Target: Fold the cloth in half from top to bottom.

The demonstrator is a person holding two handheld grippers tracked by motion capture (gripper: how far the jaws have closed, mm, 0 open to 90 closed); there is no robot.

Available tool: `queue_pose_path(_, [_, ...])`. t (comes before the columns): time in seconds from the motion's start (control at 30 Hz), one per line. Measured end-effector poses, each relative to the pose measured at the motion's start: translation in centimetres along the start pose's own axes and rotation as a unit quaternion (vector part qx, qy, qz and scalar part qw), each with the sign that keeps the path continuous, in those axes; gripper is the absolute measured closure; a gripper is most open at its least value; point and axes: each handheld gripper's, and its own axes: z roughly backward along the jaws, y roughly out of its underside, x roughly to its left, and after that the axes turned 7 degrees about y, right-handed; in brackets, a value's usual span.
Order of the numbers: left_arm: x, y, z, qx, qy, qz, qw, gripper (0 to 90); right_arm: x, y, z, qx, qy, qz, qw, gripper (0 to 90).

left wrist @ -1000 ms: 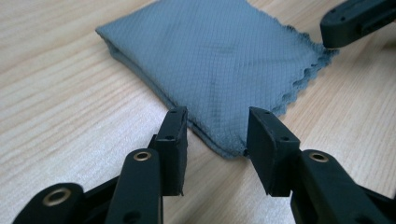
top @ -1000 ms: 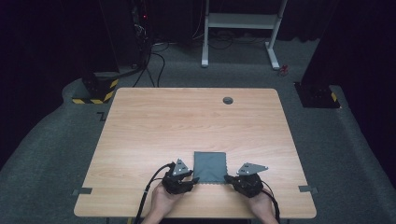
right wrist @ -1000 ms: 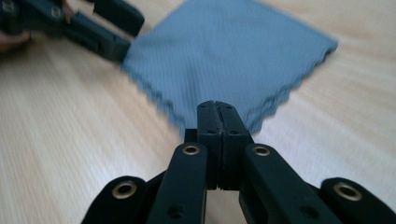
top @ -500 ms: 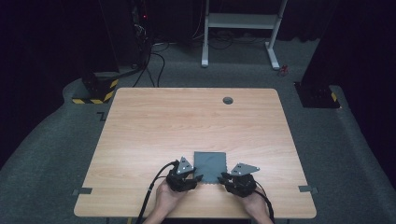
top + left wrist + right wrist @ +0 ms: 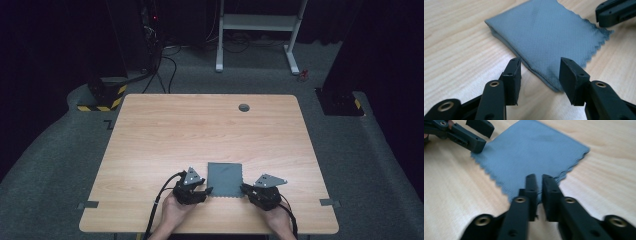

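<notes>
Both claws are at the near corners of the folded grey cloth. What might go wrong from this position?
1. The right claw looks almost shut at its corner of the grey cloth; it may pinch one layer only, or none, so the fold could open on lifting.
2. The left claw, whose jaws have just been opening, straddles the other corner without pressing; a lift now would drag the cloth askew across the table.
</notes>
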Motion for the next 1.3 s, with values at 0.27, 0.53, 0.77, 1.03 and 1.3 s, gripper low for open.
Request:
queue_pose_path(0.27, [1.8, -2.6, -1.9, -0.013, -0.006, 0.015, 0.9998, 53.4, -1.7, -2.6, -2.3, 0.005, 0.01, -0.022, 0.9997, 88.6])
queue_pose_path(0.53, [3.8, -4.8, -3.4, -0.009, -0.024, 0.031, 0.9992, 53.4, -3.3, -5.6, -4.9, 0.008, 0.021, -0.052, 0.9984, 87.1])
queue_pose_path(0.77, [4.7, -4.9, -4.6, 0.023, -0.06, 0.021, 0.9977, 53.1, -3.8, -5.6, -7.0, 0.051, 0.036, -0.055, 0.9966, 85.2])
queue_pose_path(1.03, [4.9, -5.1, -4.5, 0.034, -0.07, 0.026, 0.9966, 49.1, -4.5, -5.4, -6.4, 0.048, 0.052, -0.057, 0.9958, 69.3])
queue_pose_path(1.3, [4.7, -5.7, -4.6, 0.055, -0.055, 0.021, 0.9967, 60.1, -4.5, -5.5, -6.7, 0.061, 0.036, -0.047, 0.9963, 79.8])
